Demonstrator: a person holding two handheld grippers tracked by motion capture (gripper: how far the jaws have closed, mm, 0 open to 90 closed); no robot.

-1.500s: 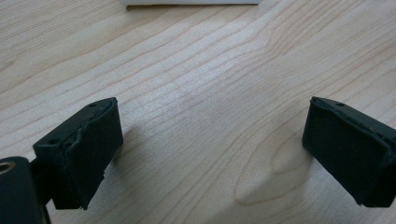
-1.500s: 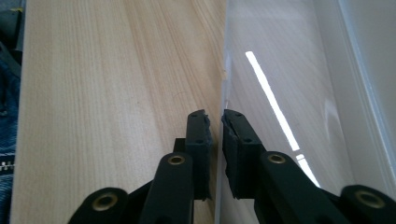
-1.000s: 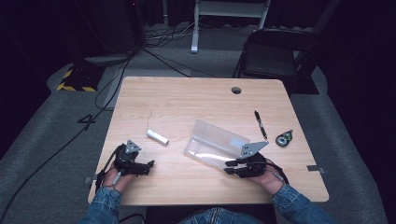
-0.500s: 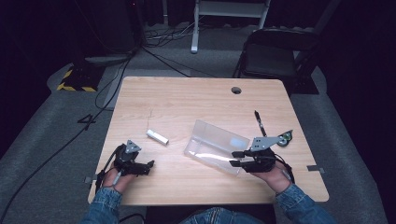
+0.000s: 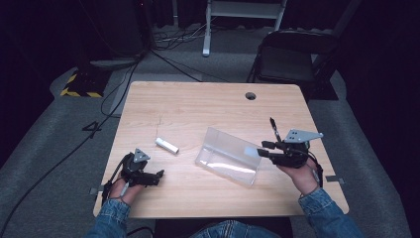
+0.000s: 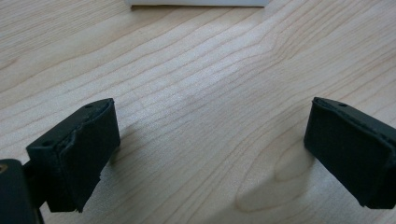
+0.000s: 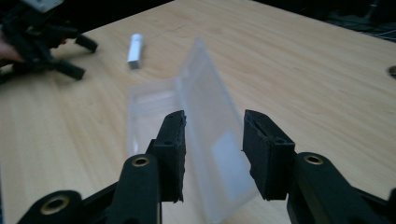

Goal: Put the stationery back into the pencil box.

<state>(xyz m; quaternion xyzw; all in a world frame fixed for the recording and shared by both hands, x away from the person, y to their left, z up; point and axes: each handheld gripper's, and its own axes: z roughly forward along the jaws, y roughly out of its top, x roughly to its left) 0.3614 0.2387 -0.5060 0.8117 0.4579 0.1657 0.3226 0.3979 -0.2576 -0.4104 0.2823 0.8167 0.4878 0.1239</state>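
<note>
Looking down from the high view, a clear plastic hinged case (image 5: pixel 229 155) lies open on the light wooden table (image 5: pixel 208 106), its lid standing up at a slant. The right gripper (image 5: pixel 266 148) is held just off the case's right end, and its jaws have just been opening; a black pen (image 5: pixel 274 128) lies right behind it. The left gripper (image 5: pixel 157 177) rests low near the table's front left edge, well apart from the case, with a small white cylinder-shaped cap (image 5: pixel 166 145) lying between it and the case.

From the left gripper view, the two black pads (image 6: pixel 77 156) stand wide apart over bare wood, nothing between them, and a white edge shows at the top of the picture.

From the right gripper view, the pads (image 7: pixel 173 154) stand partly open with a clear gap on either side of the raised lid, which lines up between them; they grip nothing. Beyond the case lie the white cap (image 7: pixel 135 50) and the other gripper (image 7: pixel 70 56).
</note>
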